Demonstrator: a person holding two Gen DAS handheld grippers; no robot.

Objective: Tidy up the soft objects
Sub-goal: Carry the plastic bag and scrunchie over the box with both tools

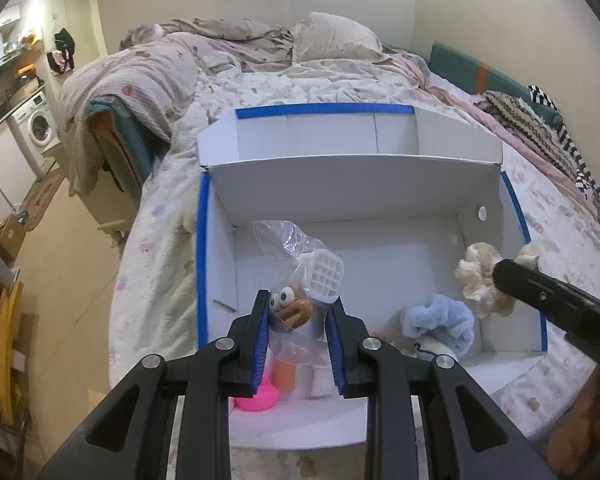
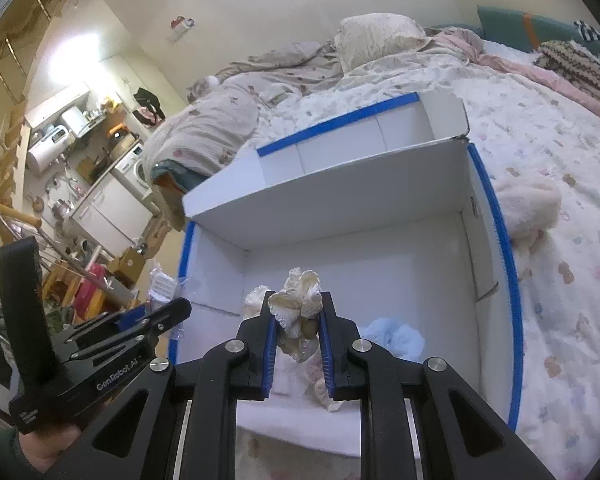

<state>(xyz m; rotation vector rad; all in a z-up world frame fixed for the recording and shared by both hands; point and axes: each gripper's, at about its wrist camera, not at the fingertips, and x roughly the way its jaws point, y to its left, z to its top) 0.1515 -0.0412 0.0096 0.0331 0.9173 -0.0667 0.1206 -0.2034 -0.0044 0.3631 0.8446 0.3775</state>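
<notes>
A white cardboard box (image 1: 340, 184) with blue-taped edges lies open on the bed; it also shows in the right wrist view (image 2: 340, 208). My left gripper (image 1: 298, 312) is shut on a clear plastic bag (image 1: 284, 240) that holds a brown toy with googly eyes (image 1: 290, 308) and a white grid piece (image 1: 326, 276), over the box's left side. My right gripper (image 2: 298, 314) is shut on a cream scrunchie (image 2: 298, 300), also seen in the left wrist view (image 1: 480, 276), above the box's right side. A light blue scrunchie (image 1: 440, 318) lies on the box floor.
A pink object (image 1: 258, 398) and an orange piece (image 1: 284, 374) lie in the box under my left gripper. A pink fluffy item (image 2: 528, 208) lies on the bedspread right of the box. Pillows and a crumpled duvet (image 1: 228, 40) lie at the bed's far end. The floor drops off left.
</notes>
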